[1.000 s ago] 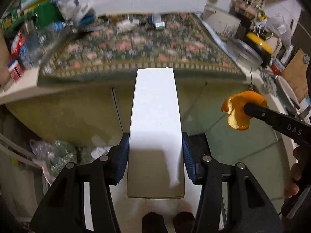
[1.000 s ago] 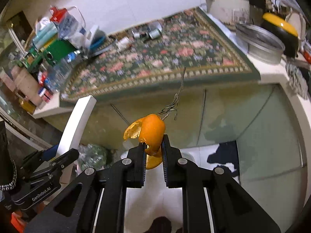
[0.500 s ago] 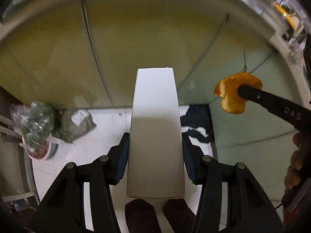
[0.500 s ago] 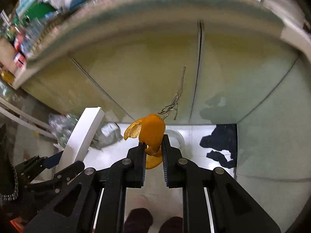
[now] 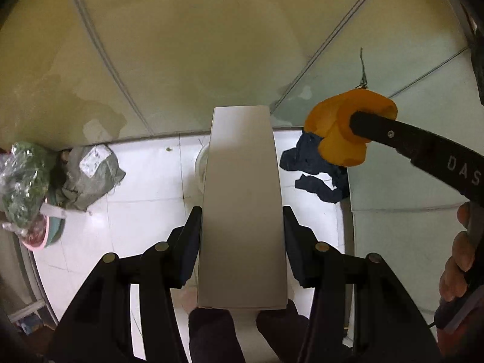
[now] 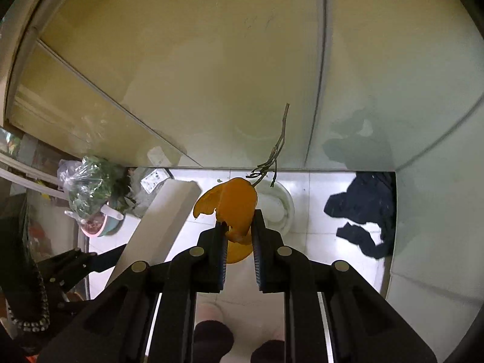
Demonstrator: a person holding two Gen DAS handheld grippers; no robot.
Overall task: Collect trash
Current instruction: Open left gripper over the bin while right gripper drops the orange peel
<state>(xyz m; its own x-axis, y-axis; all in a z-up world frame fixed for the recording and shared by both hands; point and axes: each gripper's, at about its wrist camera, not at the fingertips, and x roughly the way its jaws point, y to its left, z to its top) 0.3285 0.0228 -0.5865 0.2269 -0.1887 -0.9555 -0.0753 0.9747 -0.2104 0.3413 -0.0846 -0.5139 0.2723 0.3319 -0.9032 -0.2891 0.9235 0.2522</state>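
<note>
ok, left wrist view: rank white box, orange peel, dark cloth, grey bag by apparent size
1. white box, though nearest the camera
2. grey bag and dark cloth look alike
3. orange peel, nearer than either, so unsure

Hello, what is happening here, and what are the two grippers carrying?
A person is collecting trash with a gripper in each hand. The left gripper is shut on a white box, and the right gripper is shut on an orange peel with a dry twig sticking out above it. Both point down at a white tiled floor in front of cabinet doors. A round white container, possibly a bin, stands on the floor just beyond both items. Neither item is released yet.
</note>
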